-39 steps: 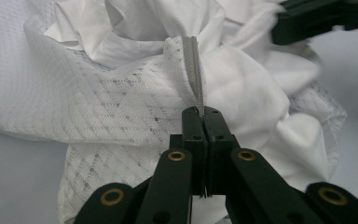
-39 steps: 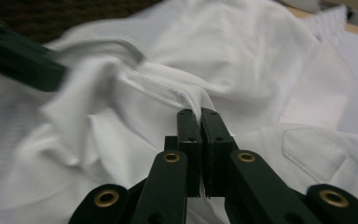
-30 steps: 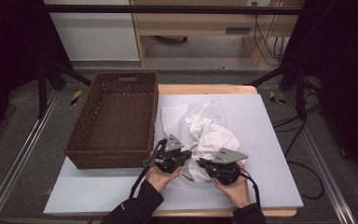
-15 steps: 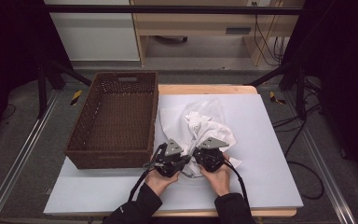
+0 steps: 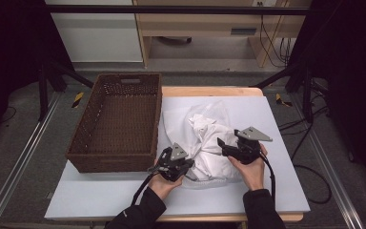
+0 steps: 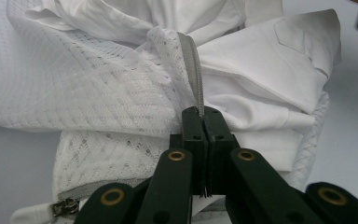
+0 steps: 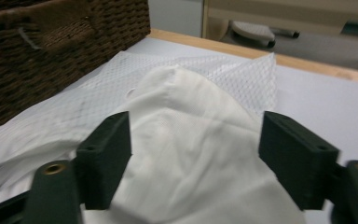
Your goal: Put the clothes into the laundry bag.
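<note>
Grey-topped tabletop [image 5: 276,124], wood rim, dark room. Mesh laundry bag [image 5: 205,138] mid-tabletop, wicker basket [image 5: 119,124] along left edge. Left tool [image 6: 204,122] clenched on bag's zipper tape [image 6: 196,79]; right tool [image 7: 193,154] just released, jaws wide.

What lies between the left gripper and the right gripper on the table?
In the high view, the white garment, partly inside a mesh laundry bag, lies between the left gripper and the right gripper.
</note>
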Motion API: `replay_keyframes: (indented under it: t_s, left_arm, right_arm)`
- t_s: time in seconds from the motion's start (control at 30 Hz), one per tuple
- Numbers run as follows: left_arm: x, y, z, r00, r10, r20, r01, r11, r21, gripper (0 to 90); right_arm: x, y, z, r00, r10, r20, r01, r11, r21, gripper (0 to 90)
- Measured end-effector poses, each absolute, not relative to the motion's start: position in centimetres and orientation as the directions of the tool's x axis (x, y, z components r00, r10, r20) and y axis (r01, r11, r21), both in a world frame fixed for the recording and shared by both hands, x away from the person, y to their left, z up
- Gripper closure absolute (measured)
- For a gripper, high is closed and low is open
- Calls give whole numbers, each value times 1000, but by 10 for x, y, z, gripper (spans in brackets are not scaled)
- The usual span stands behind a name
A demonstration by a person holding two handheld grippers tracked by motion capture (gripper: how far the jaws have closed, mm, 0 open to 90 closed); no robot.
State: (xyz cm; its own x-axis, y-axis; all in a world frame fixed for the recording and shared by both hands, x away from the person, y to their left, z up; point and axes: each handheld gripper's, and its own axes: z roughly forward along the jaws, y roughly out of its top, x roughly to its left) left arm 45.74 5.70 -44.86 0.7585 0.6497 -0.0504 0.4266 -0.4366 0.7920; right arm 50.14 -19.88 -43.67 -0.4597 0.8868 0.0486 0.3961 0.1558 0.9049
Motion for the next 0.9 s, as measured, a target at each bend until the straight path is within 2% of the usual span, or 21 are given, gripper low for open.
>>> replay_keyframes:
  t_s: [0.07, 0.17, 0.2, 0.27, 0.4, 0.53, 0.57, 0.63, 0.7, 0.73, 0.83, 0.87, 0.9]
  left_arm:
    - [457, 56, -449, 758, 651, -35, 418, -443, 793, 890]
    - [456, 56, -449, 759, 651, -30, 412, -443, 796, 890]
    - [457, 55, -449, 759, 651, -33, 413, -442, 796, 890]
    - [457, 55, -449, 758, 651, -33, 414, -441, 796, 891]
    - [458, 56, -447, 756, 653, -44, 420, -432, 798, 890]
    - [459, 56, -447, 757, 652, -45, 422, -436, 795, 890]
    - [458, 56, -447, 756, 653, -42, 422, -437, 794, 890]
    - [458, 56, -447, 755, 654, -38, 420, -438, 795, 890]
    - [458, 56, -447, 756, 653, -39, 420, -439, 794, 890]
    - [458, 56, -447, 757, 653, -39, 419, -438, 795, 890]
    - [458, 57, -447, 758, 651, -42, 420, -437, 796, 890]
    - [458, 57, -447, 758, 651, -42, 419, -437, 796, 890]
    - [458, 57, -447, 758, 651, -41, 418, -437, 796, 890]
  right_arm:
    - [515, -192, -448, -459, 888, 32, 437, 194, 878, 259]
    - [522, -183, -462, -498, 866, 50, 505, 243, 828, 538]
    - [521, -182, -463, -513, 856, 63, 521, 253, 815, 705]
    - [517, -182, -459, -543, 835, 93, 536, 260, 803, 900]
    - [501, -191, -440, -575, 812, 104, 512, 258, 820, 900]
    - [480, -199, -418, -615, 784, 81, 422, 240, 874, 900]
    - [479, -200, -415, -605, 793, 72, 410, 233, 882, 863]
    - [487, -198, -413, -533, 845, 37, 376, 198, 905, 497]
    - [502, -194, -418, -477, 879, 8, 366, 190, 911, 335]
    - [511, -193, -422, -458, 889, 21, 394, 182, 901, 273]
    - [534, -190, -441, -438, 898, 47, 479, 189, 857, 242]
    - [539, -189, -448, -439, 898, 43, 495, 202, 845, 256]
    - [543, -187, -454, -443, 895, 48, 517, 211, 829, 319]
